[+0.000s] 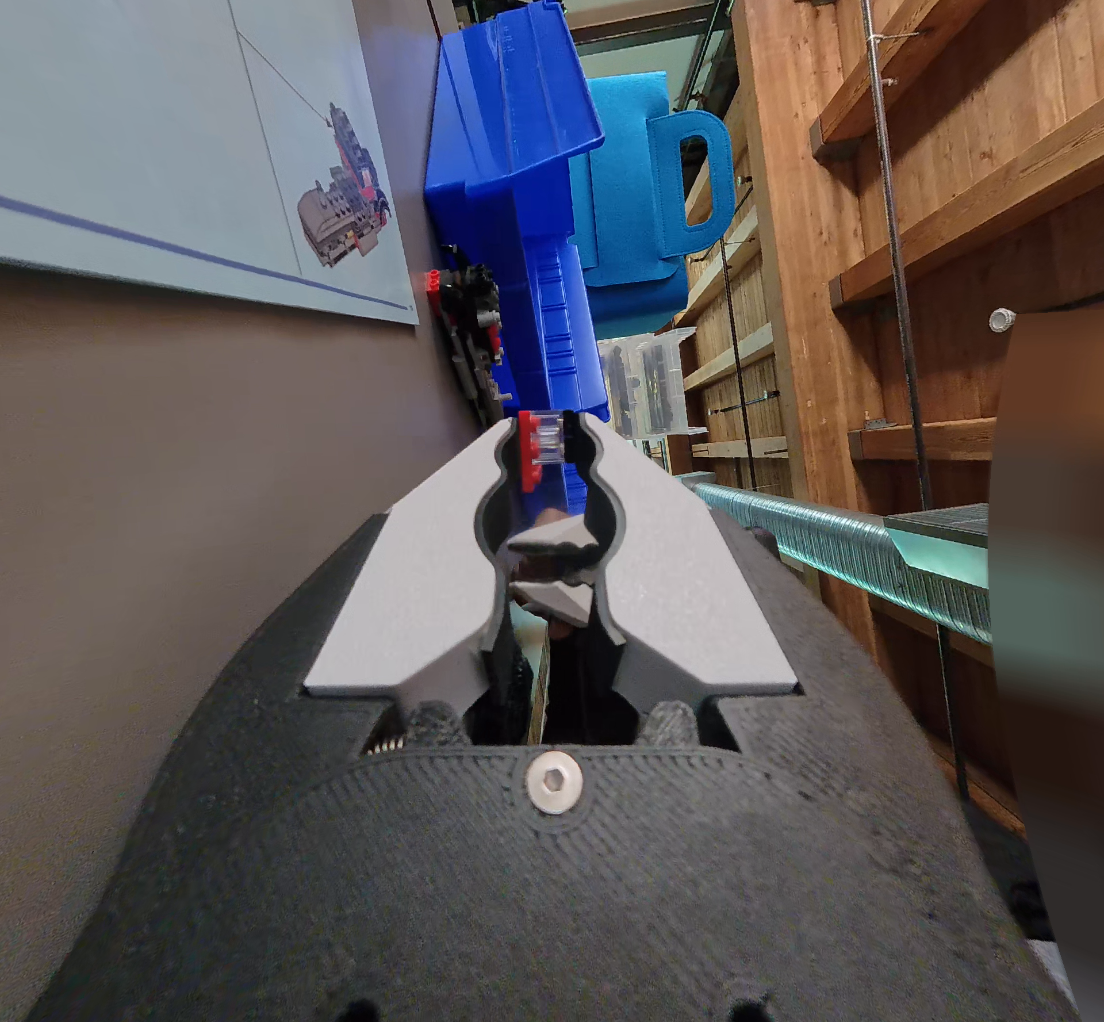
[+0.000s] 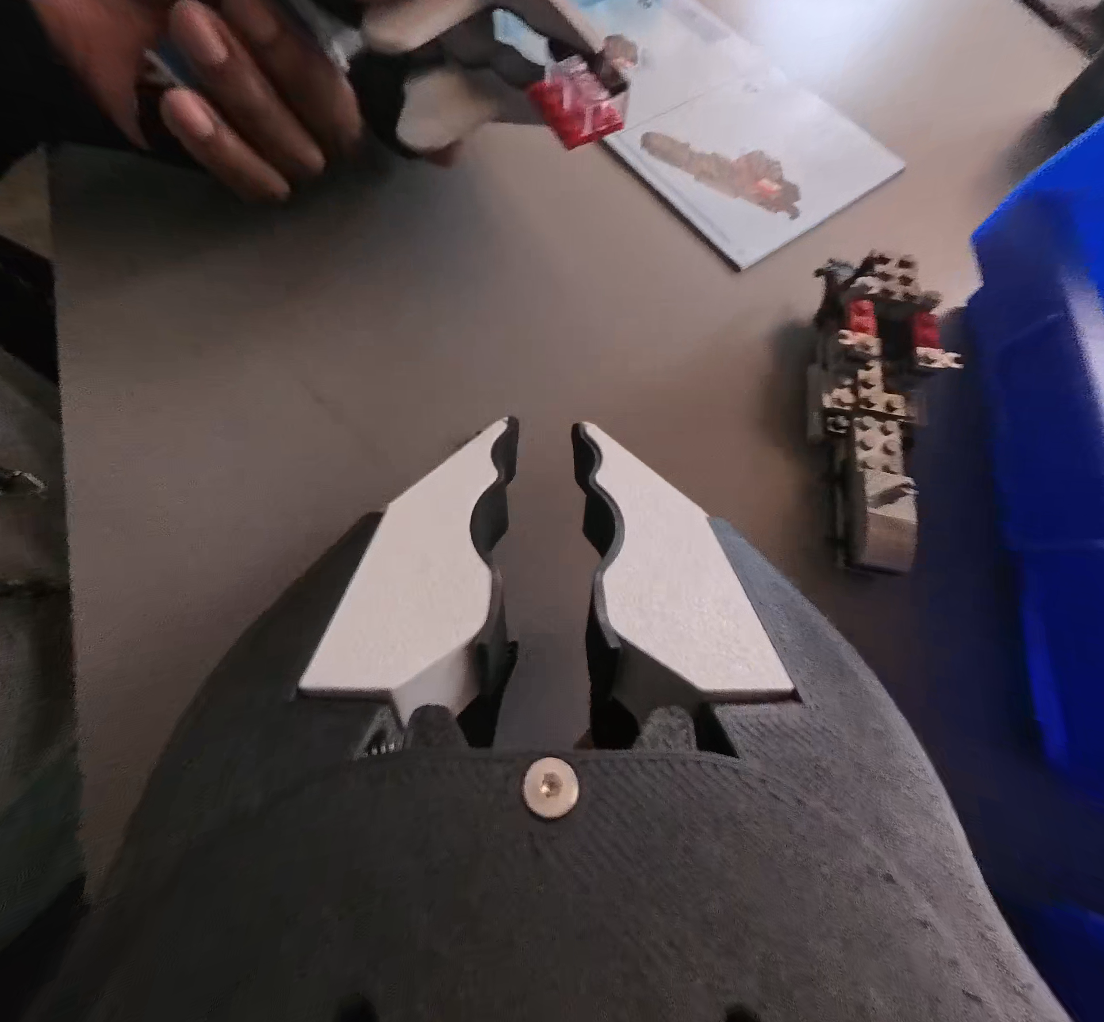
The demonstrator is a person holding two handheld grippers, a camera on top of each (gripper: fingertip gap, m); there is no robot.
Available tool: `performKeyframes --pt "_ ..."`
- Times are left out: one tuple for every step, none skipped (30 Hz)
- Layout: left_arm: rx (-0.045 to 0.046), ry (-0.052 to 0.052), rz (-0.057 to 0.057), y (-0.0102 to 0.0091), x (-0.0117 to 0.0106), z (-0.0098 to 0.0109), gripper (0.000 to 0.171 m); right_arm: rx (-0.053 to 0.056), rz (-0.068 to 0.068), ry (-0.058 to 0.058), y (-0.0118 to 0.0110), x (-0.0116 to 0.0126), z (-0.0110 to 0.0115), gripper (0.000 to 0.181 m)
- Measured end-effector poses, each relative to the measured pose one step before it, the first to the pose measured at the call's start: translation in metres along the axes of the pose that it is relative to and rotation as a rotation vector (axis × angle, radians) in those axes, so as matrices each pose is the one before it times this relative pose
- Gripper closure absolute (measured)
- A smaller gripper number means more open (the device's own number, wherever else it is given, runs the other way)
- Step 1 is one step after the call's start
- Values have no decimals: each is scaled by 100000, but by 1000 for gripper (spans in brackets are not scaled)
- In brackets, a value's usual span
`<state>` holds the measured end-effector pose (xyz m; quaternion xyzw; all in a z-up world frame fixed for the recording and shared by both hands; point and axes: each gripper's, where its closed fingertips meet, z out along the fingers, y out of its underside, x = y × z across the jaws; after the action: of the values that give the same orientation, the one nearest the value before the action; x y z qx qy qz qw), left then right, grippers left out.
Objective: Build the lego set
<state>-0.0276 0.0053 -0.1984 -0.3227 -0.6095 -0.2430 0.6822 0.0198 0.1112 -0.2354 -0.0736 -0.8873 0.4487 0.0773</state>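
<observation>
Right tool [image 2: 545,425]: one, jaws parted, empty, above the table [image 2: 299,336].
Left tool [image 1: 540,425]: one, clamped on one small red-and-clear lego piece [image 1: 537,446] at its tips, held off the table.
Lego model [image 2: 866,425]: one, part-built, beside one blue bin [image 2: 1039,455].
Instruction booklet [image 2: 747,157]: one, open, farther back.

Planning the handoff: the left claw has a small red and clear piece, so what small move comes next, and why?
Probably carry the red and clear piece toward the partial model beside the blue bin. The left claw holds it above the table, while the right claw is open and empty.
</observation>
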Motion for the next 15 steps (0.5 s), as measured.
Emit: performKeyframes --pt "-34 4 59 3 6 -2 155 -1521 -1466 -2220 181 -510 119 162" --pt "-3 16 96 6 6 8 155 -1285 -1419 -1821 151 -421 82 161" --pt "54 36 94 -1 11 -17 155 -1042 -744 -1616 118 -333 90 161" --pt "62 14 45 -3 10 -2 155 -623 -413 -932 49 -183 92 161" --pt "-32 30 40 4 1 -2 155 -473 -516 -572 17 -122 83 161" --pt "-174 6 68 36 6 17 155 -648 -491 -595 31 -112 117 161" --pt "-266 -97 73 63 -6 11 155 -824 -410 -288 42 -57 136 161" --pt "-309 -78 105 75 -5 16 155 -916 -683 -266 35 -78 161 161" --pt "-356 -91 -211 100 -12 12 155 -1117 -1023 -327 58 -107 191 162" --pt "-525 -18 -558 151 -24 6 155 -1690 -1090 -125 137 -80 219 162" --pt "-858 81 -928 230 -32 24 155 -1952 -1200 360 153 14 229 165" --pt "-997 270 -1280 274 -29 21 155 -982 -1374 364 13 32 161 167" --pt "-896 318 -1392 294 -22 25 155 9 -1057 -183 -122 -11 102 172" --pt "-755 305 -1305 271 -22 22 155 -230 -621 -487 -84 37 99 172" --pt "-624 285 -1214 259 -11 -1 155 -215 -878 -324 -93 103 67 172"
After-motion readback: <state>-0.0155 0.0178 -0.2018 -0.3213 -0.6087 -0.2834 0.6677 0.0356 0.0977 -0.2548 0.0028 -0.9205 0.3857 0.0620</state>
